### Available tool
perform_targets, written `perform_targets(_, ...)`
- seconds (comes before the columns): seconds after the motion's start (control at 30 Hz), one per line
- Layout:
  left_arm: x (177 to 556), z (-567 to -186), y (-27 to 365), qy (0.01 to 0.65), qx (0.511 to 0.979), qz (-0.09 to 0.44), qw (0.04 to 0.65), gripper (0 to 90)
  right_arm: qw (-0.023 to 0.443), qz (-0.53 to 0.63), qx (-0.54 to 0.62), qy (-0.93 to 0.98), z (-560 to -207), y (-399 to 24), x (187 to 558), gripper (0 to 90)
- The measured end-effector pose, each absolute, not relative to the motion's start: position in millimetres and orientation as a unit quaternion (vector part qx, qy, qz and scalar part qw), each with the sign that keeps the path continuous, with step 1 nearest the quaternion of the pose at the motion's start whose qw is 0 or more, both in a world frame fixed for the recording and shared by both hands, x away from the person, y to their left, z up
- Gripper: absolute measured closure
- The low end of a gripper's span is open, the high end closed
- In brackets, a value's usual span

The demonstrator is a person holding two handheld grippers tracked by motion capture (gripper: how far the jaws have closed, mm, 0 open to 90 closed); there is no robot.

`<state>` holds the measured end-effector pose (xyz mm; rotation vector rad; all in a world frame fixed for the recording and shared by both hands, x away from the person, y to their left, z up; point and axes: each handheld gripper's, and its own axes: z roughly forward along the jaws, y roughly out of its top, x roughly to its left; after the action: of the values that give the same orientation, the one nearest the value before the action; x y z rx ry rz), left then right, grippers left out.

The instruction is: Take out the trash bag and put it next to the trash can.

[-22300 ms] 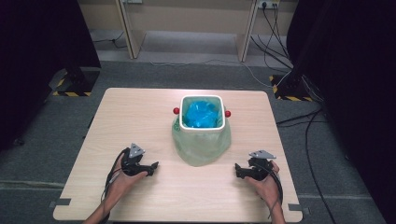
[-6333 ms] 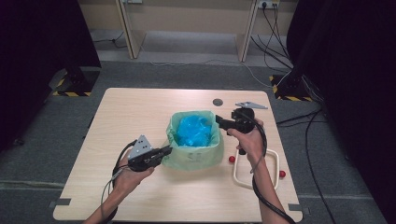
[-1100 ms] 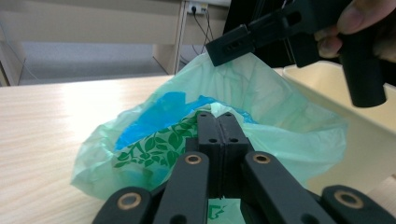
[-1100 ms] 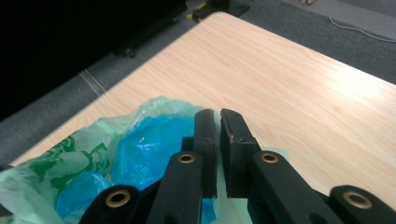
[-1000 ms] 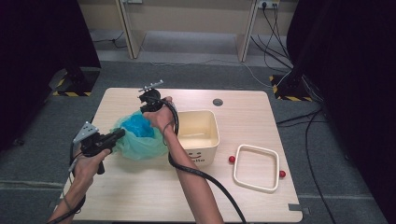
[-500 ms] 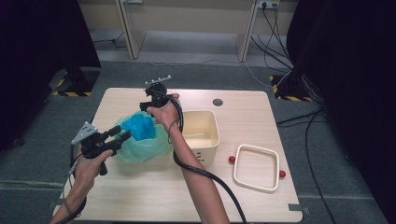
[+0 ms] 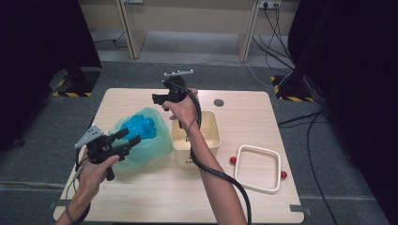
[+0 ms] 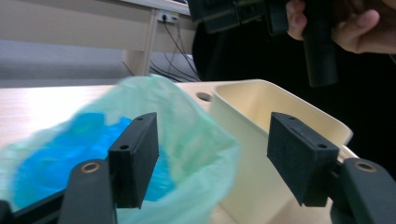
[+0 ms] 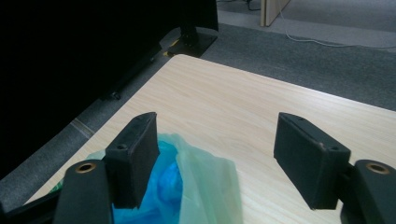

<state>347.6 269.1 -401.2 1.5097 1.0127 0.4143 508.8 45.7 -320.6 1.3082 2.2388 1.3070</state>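
Green bag: lies on the counter, left of the cream bin and touching or nearly touching its side; the mouth is open, blue crumpled material showing inside.
Left tongs: held low over the near-left edge of the bag, pointing toward the bin. Its jaws have just been opening and now stand apart; in the left gripper view the bag's rim shows between them, pads not pressing on it.
Right tongs: raised above the counter behind the bag, hand over the bin's far-left corner. Jaws have just been opening and stand wide; nothing is gripped in the right gripper view.
Contact: the bag appears free of both tongs, though blur at its rim leaves this slightly uncertain.
Cream bin: upright, interior bare.
White frame: flat on the counter right of the bin, a red ball at its left and another at its right.
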Motion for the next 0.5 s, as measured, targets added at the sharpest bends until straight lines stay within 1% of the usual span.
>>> perform_targets(0.17,339.2,-408.5,245.0,0.413,0.676,0.153,0.591,28.4,0.126,0.450,0.456,0.757,-318.7,19.6,503.2,24.8)
perform_targets(0.27,335.9,-416.2,233.5,0.403,0.691,0.148,0.582,25.6,0.131,0.452,0.458,0.754,-318.6,5.2,499.7,23.1)
perform_targets(0.4,333.4,-430.0,221.2,0.393,0.706,0.144,0.571,25.5,0.132,0.460,0.468,0.743,-319.4,-21.2,494.0,21.2)
perform_targets(0.5,332.8,-438.9,215.1,0.392,0.710,0.138,0.568,23.8,0.137,0.467,0.471,0.736,-319.8,-40.6,488.8,20.0)
